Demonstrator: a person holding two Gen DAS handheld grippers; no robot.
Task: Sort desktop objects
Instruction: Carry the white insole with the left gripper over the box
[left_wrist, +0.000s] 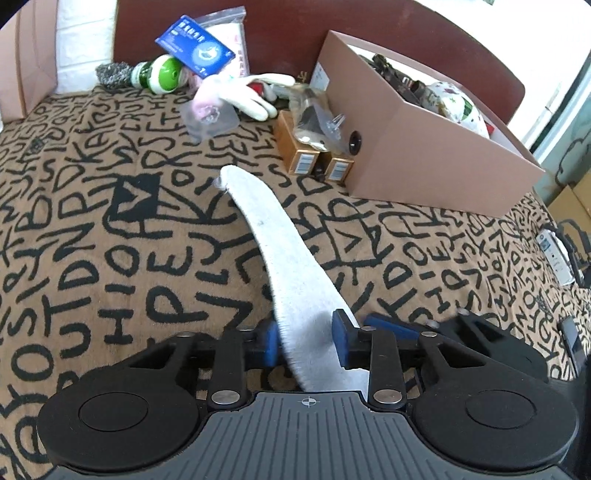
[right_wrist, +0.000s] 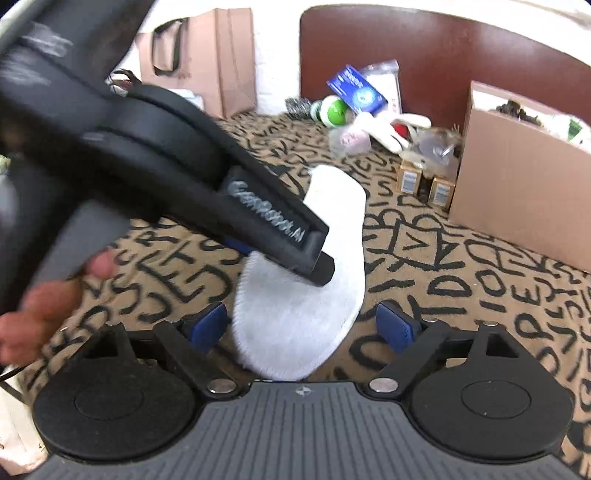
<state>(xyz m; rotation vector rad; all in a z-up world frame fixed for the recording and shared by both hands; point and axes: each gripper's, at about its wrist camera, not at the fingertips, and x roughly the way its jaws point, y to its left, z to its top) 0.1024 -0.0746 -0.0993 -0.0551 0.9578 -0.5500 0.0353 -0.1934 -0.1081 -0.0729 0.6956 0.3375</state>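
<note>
While the left tool (left_wrist: 304, 341) is clamped on the white insole (left_wrist: 275, 236), its long axis running toward 11 o'clock, the right tool (right_wrist: 306, 326) hangs open around its near end.

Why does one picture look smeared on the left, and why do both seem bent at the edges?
Right wrist view: the left gripper holding the white insole is streaked by motion blur. Left wrist view: sharp, with window glare at the right edge. Both views: fisheye lenses curve the patterned cloth.
</note>
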